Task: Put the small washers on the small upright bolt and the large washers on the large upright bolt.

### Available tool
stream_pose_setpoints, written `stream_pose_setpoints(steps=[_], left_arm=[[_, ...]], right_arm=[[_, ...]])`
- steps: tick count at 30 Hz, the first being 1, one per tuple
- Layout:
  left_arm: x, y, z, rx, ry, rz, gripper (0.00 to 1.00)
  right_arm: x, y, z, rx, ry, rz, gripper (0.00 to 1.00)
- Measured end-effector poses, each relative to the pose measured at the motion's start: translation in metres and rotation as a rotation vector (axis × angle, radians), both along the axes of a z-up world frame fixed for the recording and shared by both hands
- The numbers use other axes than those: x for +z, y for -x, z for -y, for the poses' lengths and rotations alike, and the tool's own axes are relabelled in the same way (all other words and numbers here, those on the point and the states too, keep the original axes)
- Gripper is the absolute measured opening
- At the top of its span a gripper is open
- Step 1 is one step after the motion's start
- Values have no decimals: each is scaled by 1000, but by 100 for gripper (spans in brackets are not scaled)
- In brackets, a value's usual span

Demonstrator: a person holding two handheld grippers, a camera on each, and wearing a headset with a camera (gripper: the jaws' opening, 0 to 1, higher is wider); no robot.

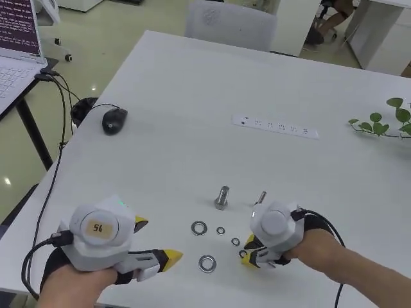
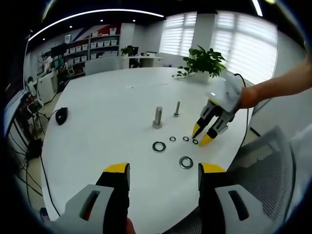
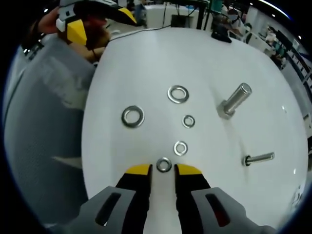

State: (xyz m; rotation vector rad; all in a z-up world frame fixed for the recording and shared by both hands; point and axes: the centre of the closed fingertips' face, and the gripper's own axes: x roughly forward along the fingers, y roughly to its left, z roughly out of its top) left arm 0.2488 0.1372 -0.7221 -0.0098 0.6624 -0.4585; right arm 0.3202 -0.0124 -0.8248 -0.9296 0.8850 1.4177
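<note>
In the head view the right gripper (image 1: 250, 251) is tipped down onto the white table (image 1: 192, 96) near its near edge, with its yellow tips on either side of the nearest small washer (image 1: 243, 254). The middle small washer (image 1: 236, 242) and the far small washer (image 1: 220, 230) run in a slanting line away from it, towards the table's middle. One large washer (image 1: 199, 228) lies beside the far small one. The other large washer (image 1: 207, 263) lies closer to the near edge. Beyond them the large bolt (image 1: 221, 197) and the small bolt (image 1: 261, 197) stand upright and bare. The left gripper (image 1: 155, 241) is held level at the near left corner, a hand wrapped round its body.

A mouse (image 1: 114, 120) sits by the left edge, a power strip (image 1: 275, 126) lies towards the far side, and plant (image 1: 385, 122) leaves reach in over the right edge. A laptop (image 1: 16, 38) stands on a side desk, and a grey chair (image 1: 231, 25) is at the far edge.

In the left gripper view its own jaws stand wide apart with nothing between them, pointing across the table at the washers and bolts. The right gripper comes in from the right on a bare forearm, angled steeply down, with its tips straddling the nearest small washer. Shelves and blinded windows line the office behind.

In the right gripper view the jaws are narrowly parted. The nearest small washer lies flat on the table just between the yellow tips, with a sliver of table on each side, so it is not clamped. The other washers lie ahead of it and both bolts are off to the right.
</note>
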Motion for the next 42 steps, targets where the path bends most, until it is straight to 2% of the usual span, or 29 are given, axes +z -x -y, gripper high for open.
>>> stream_pose_setpoints(steps=[6,11,14,24,31,42], left_arm=[[-1,-1,2,-2,3,2,56],[-1,0,5,-7,4,1,56],[0,0,6,-6,8,3,56],[0,-1,2,2,3,2,56],[-1,-1,-1,4,-2,0,56],[0,-2,2,-3,2,-1,56]], right_arm=[[0,-3,0,-7,11,13,16],[1,-1,0,31,17,37,14],[0,-2,1,-1,9,28,14],[0,-3,0,-30,0,41,14],[3,-5,-1,-66,-19,27,13],[6,-9,3,-97,-34,20,13]])
